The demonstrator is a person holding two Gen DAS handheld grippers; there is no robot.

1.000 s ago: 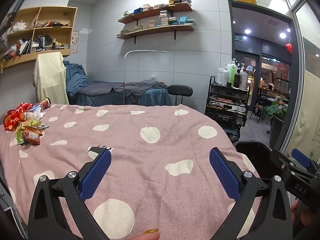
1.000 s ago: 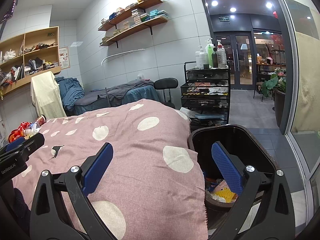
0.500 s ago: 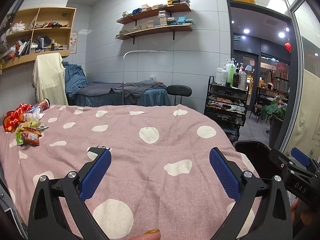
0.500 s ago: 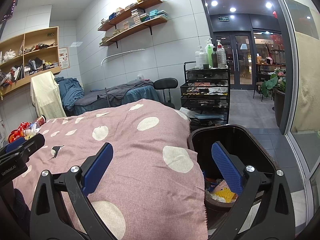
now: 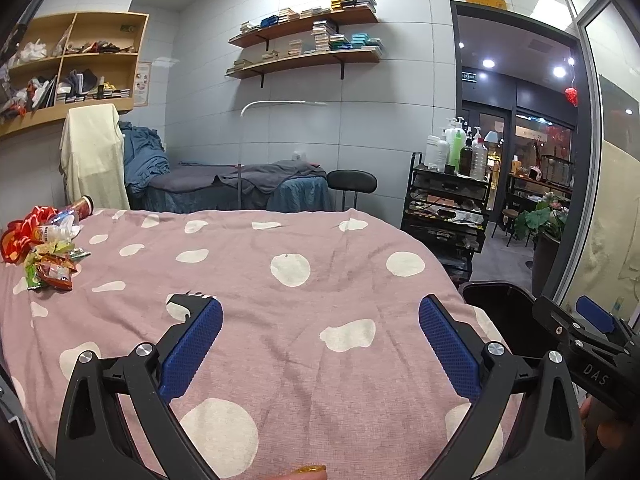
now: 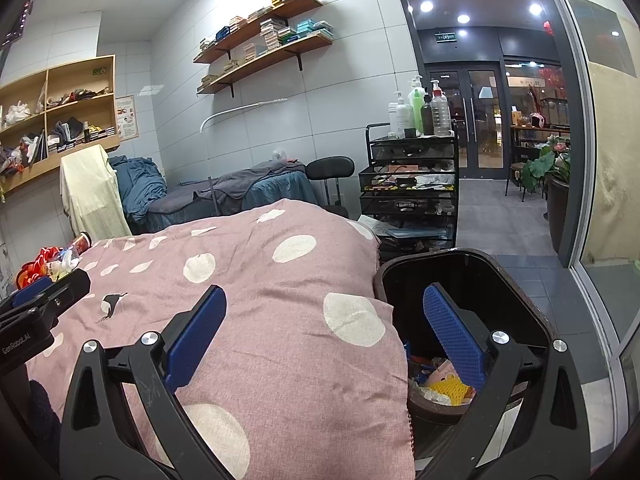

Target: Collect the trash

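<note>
Some trash already lies in the bin [image 6: 460,280], which stands at the right edge of the bed [image 5: 320,280]: wrappers show at its bottom. A heap of wrappers [image 5: 44,248] with a bottle and a can waits at the bed's far left edge, well apart from the bin. Both the left tongs [image 5: 320,336] and the right tongs [image 6: 324,328] hang over the bed's near end, jaws apart and empty, so I judge most of the job remains.

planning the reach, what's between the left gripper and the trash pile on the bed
Only bare polka-dot blanket. In the left wrist view nothing lies between the open left gripper and the trash pile at the bed's far left.
</note>
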